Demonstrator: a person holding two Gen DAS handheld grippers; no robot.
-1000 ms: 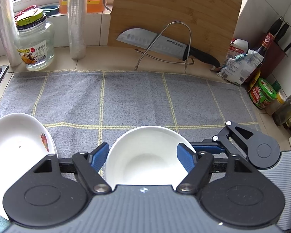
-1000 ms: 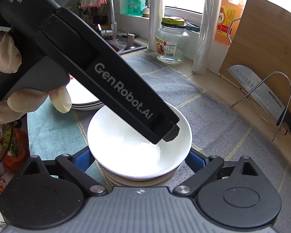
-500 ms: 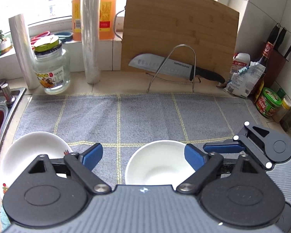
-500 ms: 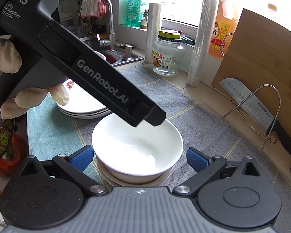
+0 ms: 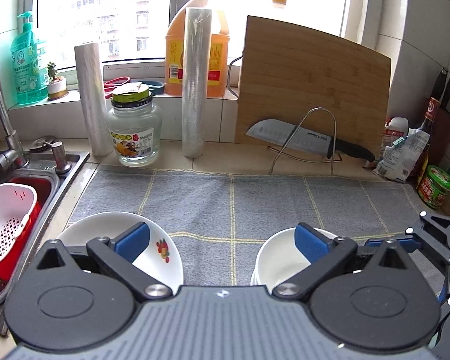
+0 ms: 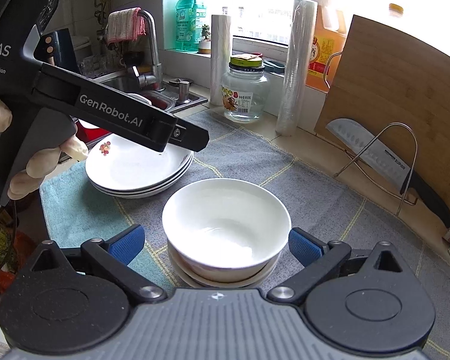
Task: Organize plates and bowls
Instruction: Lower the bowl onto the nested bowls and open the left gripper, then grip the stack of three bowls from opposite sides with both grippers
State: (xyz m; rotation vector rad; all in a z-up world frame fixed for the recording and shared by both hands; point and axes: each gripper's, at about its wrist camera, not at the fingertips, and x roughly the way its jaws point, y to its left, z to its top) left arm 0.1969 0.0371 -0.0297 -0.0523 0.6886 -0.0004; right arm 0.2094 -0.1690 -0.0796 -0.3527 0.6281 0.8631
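- Kitchen counter under a bright window; a grey checked mat (image 5: 273, 198) covers the work area, with a teal cloth (image 6: 75, 207) under its sink-side edge.
- Behind the mat: a cutting board (image 5: 312, 90) leaning on the wall, a knife (image 5: 303, 141) on a wire stand, a glass jar (image 5: 133, 129), two rolls of film, an oil jug. A sink (image 5: 30, 180) with a red-and-white colander lies on the left.
- Bowls (image 6: 225, 225): a nested white stack on the mat, top bowl upright and empty, sitting straight ahead of the right gripper (image 6: 216, 244) and centred between its blue pads (image 6: 304, 247).
- Right gripper: jaws spread wide, pads clear of the bowl rim on both sides, holding nothing.
- Plates (image 6: 138, 166): a stack of about three white plates with a small flower print, on the mat's sink side, just beside the bowls but not touching.
- Left gripper (image 5: 222, 243): jaws opening, now wide, nothing between them but bare mat. From its view the plates (image 5: 165, 255) show behind the left pad and the bowls (image 5: 276, 258) behind the right.
- In the right view the left gripper hangs above the plates, held by a gloved hand (image 6: 42, 162).
- Judgement: right hand is nearer the bowls, left hand nearer the plates; both stacks look round, so no axis to favour.
- Judgement: sorting looks close to done, each kind in its own pile.
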